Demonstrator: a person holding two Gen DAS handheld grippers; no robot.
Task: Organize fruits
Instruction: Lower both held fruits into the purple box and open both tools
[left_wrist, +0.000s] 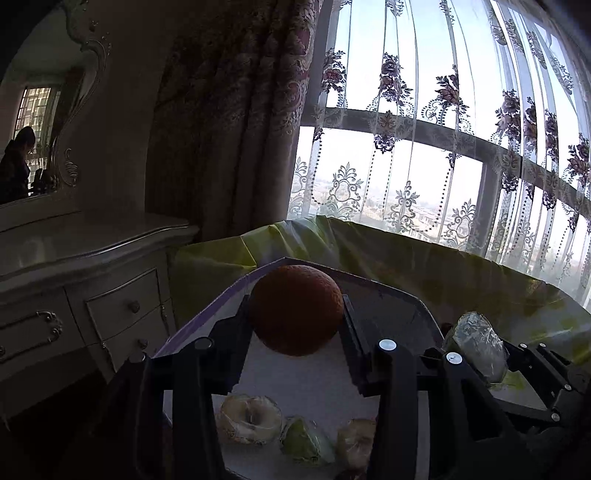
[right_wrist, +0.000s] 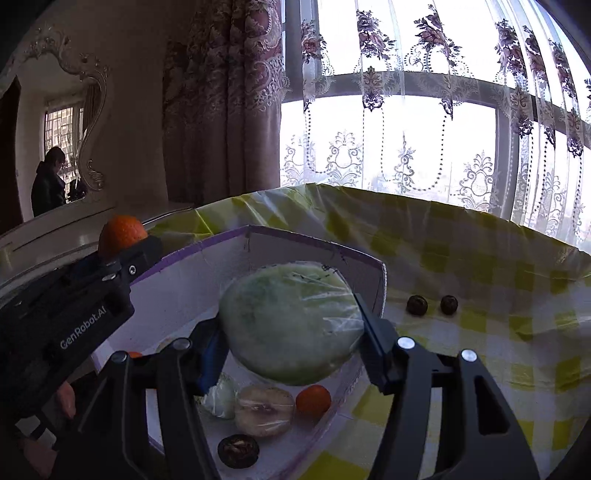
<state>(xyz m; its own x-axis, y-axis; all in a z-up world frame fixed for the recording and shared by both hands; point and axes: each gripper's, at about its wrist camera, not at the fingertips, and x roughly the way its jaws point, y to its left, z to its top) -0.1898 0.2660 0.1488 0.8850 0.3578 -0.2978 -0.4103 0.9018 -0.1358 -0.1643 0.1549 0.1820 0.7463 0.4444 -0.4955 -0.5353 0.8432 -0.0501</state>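
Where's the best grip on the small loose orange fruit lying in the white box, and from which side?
Grip the small round orange fruit across its widest middle, coming straight down from above. It is a smooth ball, so any lower or higher grip may slip. The white purple-edged box wall stands close on its right and a plastic-wrapped pale fruit half lies on its left, so side approaches look cramped.
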